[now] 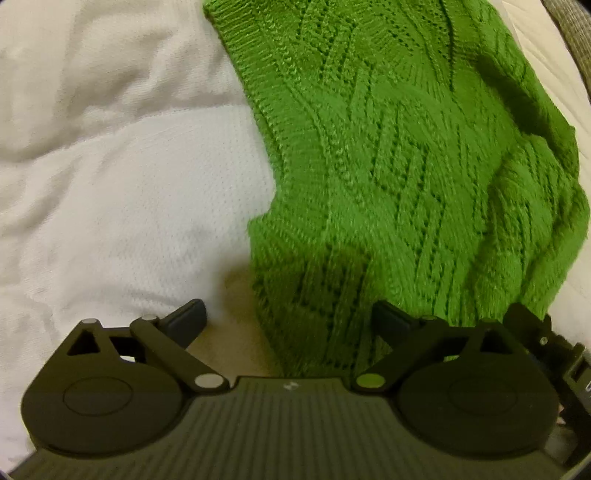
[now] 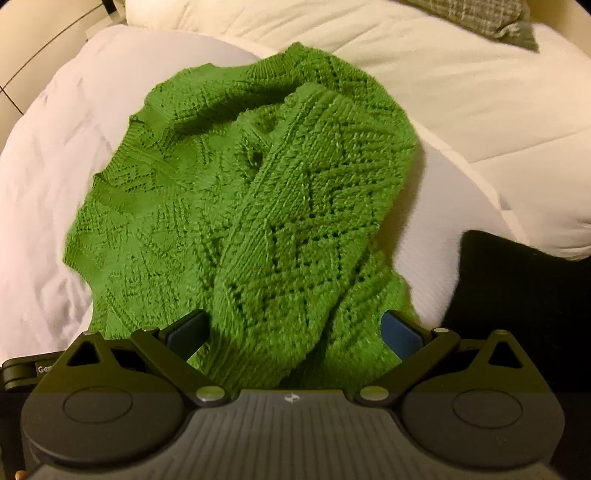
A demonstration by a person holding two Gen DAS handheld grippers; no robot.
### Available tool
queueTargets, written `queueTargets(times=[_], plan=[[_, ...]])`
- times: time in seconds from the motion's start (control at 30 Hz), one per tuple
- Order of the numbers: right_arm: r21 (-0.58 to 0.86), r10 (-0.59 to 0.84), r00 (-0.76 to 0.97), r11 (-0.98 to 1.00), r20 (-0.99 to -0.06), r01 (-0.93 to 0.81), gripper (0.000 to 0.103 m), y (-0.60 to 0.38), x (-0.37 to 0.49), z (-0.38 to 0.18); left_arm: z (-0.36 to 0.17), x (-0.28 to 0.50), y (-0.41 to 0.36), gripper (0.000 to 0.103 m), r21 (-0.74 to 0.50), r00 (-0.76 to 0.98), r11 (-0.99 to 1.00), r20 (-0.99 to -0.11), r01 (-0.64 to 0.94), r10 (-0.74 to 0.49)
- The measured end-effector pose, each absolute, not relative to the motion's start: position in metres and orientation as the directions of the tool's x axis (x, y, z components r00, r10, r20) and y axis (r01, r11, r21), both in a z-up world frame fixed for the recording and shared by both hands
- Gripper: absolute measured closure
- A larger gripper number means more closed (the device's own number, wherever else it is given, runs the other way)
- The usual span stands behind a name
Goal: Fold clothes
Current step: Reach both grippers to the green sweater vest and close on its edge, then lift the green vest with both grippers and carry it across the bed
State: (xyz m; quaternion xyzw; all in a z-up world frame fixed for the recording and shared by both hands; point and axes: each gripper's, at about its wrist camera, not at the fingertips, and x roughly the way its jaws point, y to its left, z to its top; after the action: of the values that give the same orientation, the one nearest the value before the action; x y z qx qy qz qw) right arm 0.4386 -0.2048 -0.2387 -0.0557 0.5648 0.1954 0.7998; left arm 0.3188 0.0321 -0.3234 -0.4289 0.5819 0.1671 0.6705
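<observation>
My green sweater [image 2: 236,206] lies bunched on the white bed [image 1: 110,206]. My left gripper [image 1: 288,321] and right gripper [image 2: 295,328] both hover wide open, holding nothing; I should pinch one layer at the near hem.

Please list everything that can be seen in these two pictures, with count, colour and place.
sweater: one, green openwork knit, lying rumpled on the duvet
duvet: one, white, spread under the sweater
patterned cushion: one, grey, far edge of the bed
black item: one, right of the sweater; cannot tell what it is
left hand-held gripper: one, black, open, at the sweater's near edge
right hand-held gripper: one, black, open, knit between its fingers
</observation>
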Motion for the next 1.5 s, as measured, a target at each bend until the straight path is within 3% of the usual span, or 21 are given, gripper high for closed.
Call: queueTargets(times=[0.13, 0.2, 0.23, 0.3, 0.33, 0.37, 0.4, 0.43, 0.6, 0.73, 1.0, 1.27, 1.5], plan=[[0.133, 0.275, 0.303, 0.900, -0.912, -0.415, 0.005, -0.198, 0.437, -0.245, -0.315, 0.326, 0.033, 0.026, -0.393, 0.304, 0.599, -0.919, -0.698, -0.250], [0.119, 0.279, 0.324, 0.893, -0.904, -0.434, 0.040, -0.198, 0.434, -0.245, -0.314, 0.326, 0.033, 0.028, -0.398, 0.312, 0.608, -0.917, -0.687, -0.247], [0.107, 0.273, 0.336, 0.893, -0.902, -0.438, 0.047, -0.199, 0.432, -0.243, -0.315, 0.324, 0.032, 0.025, -0.403, 0.320, 0.602, -0.915, -0.689, -0.246], [0.094, 0.264, 0.357, 0.899, -0.896, -0.428, 0.075, -0.205, 0.429, -0.239, -0.317, 0.320, 0.031, 0.023, -0.410, 0.333, 0.590, -0.912, -0.695, -0.241], [0.109, 0.275, 0.362, 0.903, -0.891, -0.417, 0.077, -0.211, 0.427, -0.236, -0.315, 0.320, 0.030, 0.031, -0.409, 0.341, 0.595, -0.912, -0.692, -0.230], [0.127, 0.291, 0.366, 0.903, -0.884, -0.411, 0.080, -0.216, 0.426, -0.233, -0.311, 0.321, 0.027, 0.053, -0.404, 0.351, 0.607, -0.912, -0.685, -0.212], [0.145, 0.307, 0.371, 0.902, -0.876, -0.406, 0.081, -0.221, 0.424, -0.230, -0.304, 0.322, 0.024, 0.066, -0.395, 0.362, 0.630, -0.913, -0.668, -0.188], [0.162, 0.325, 0.378, 0.901, -0.867, -0.403, 0.082, -0.223, 0.421, -0.225, -0.295, 0.323, 0.023, 0.094, -0.402, 0.388, 0.647, -0.905, -0.648, -0.174], [0.284, 0.478, 0.439, 0.854, -0.761, -0.436, 0.084, -0.230, 0.401, -0.171, -0.229, 0.301, 0.024, 0.094, -0.462, 0.560, 0.699, -0.822, -0.546, -0.104], [0.319, 0.645, 0.442, 0.726, -0.623, -0.609, 0.084, -0.208, 0.368, -0.107, -0.168, 0.263, 0.043, 0.095, -0.451, 0.666, 0.723, -0.745, -0.524, 0.019], [0.427, 0.912, 0.172, 0.332, -0.371, -0.841, 0.084, -0.136, 0.275, -0.023, -0.062, 0.086, 0.142, 0.095, -0.422, 0.720, 0.635, -0.612, -0.648, 0.328], [0.482, 0.938, -0.162, 0.006, -0.307, -0.876, 0.084, -0.023, 0.144, -0.009, -0.001, -0.122, 0.237, 0.094, -0.314, 0.610, 0.549, -0.600, -0.774, 0.517], [0.499, 0.926, -0.225, -0.048, -0.302, -0.865, 0.084, 0.081, -0.003, -0.016, -0.005, -0.258, 0.323, 0.094, -0.293, 0.576, 0.526, -0.625, -0.798, 0.526]])
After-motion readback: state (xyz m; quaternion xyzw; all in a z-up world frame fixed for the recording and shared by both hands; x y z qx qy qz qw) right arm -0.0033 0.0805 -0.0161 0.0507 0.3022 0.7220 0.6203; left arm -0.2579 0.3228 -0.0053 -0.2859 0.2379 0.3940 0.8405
